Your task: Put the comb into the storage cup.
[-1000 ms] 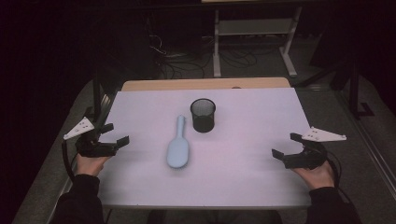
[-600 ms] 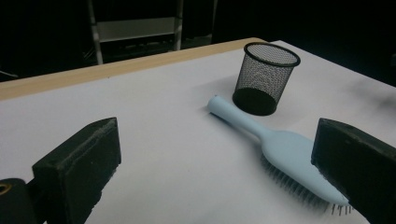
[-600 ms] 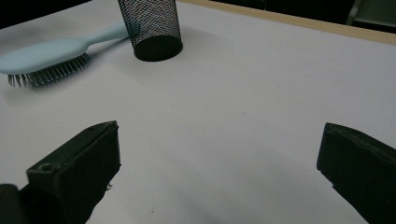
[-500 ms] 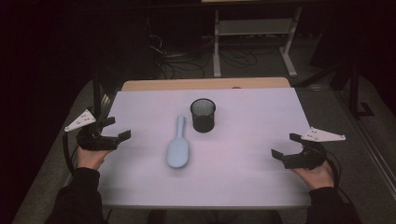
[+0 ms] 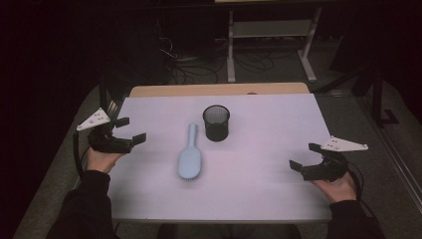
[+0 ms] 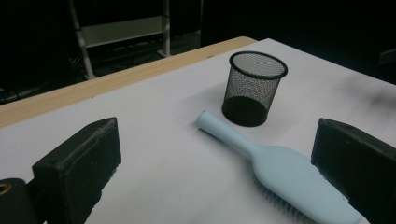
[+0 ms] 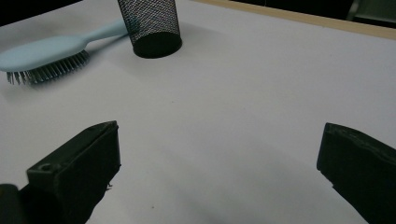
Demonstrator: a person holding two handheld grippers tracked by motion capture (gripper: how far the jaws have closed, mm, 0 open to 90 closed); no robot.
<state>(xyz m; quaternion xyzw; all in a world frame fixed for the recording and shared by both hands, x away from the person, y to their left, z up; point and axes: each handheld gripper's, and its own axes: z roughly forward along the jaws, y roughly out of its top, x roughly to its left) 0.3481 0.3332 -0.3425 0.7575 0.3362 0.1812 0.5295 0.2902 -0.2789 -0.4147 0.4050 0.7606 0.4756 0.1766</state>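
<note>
Both the left gripper (image 5: 124,130) and right gripper (image 5: 304,157) are released and empty at the table's (image 5: 278,129) sides, probably ready for the blue hairbrush (image 5: 189,158), lying bristles-down just left of the mesh cup (image 5: 216,122).

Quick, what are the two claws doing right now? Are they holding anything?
Left claw: open, holding nothing.
Right claw: open, holding nothing.

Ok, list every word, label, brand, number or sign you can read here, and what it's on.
None: no readable text anywhere.
The hairbrush is plain light blue.
The mesh cup is plain black.
The table cover and both tools' black jaws carry no marks.
</note>
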